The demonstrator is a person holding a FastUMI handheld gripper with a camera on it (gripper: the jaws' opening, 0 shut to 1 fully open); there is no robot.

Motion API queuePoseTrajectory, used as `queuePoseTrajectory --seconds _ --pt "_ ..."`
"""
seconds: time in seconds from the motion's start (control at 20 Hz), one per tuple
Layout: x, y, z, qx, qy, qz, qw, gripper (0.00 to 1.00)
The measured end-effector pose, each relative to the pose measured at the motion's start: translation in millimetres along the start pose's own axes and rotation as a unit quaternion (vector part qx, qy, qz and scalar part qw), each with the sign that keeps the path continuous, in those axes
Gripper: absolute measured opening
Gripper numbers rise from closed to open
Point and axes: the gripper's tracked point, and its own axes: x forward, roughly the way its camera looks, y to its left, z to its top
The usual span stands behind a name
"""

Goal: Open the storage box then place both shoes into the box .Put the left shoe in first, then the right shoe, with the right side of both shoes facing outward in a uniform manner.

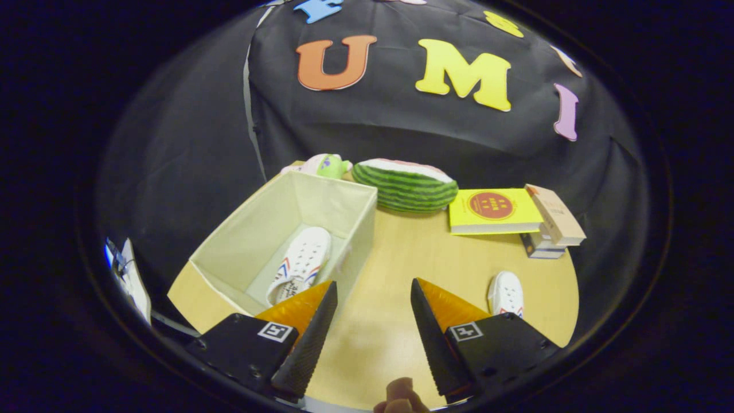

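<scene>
The gripper (374,289) hangs over a pale wooden tabletop (401,269) with its 2 wedge-shaped fingers (309,332) spread wide apart and nothing between them; each finger has a ribbed black inner face and a translucent orange outer face, set in a black block carrying a small square marker. Just beyond the left finger stands the storage box (229,252), an open, soft-sided rectangular box of cream fabric. Inside it lies 1 white shoe (301,261), flat on the box floor, its upper dotted with small perforations and marked with red and blue chevron stripes on the side. The second shoe (506,293), also white with the same stripes, sits on the tabletop just beyond the right finger, partly hidden by it. Farther back rest a striped green watermelon half (404,186) with a pale cut face, a soft pink and green toy (324,165) behind the box, and a yellow book (493,211) beside a leaning stack of books (550,226). A fingertip (401,396) shows beneath the gripper.
</scene>
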Motion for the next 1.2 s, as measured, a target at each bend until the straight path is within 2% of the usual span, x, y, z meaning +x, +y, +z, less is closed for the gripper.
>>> queuePoseTrajectory --seconds 0.15,0.55,1.0,1.1,1.2 --pt "-3.5 -42.9 -16.7 0.032 0.008 -0.007 0.999 0.84" --pt "1.6 -182.6 -83.1 0.039 0.065 -0.102 0.992 0.84" --pt "26.6 -270.9 -152.1 0.063 0.156 -0.154 0.974 0.87" --pt "37.4 -276.3 -162.6 0.074 0.166 -0.142 0.973 0.87" --pt "51.9 -270.4 -175.6 0.099 0.184 -0.109 0.972 0.86"
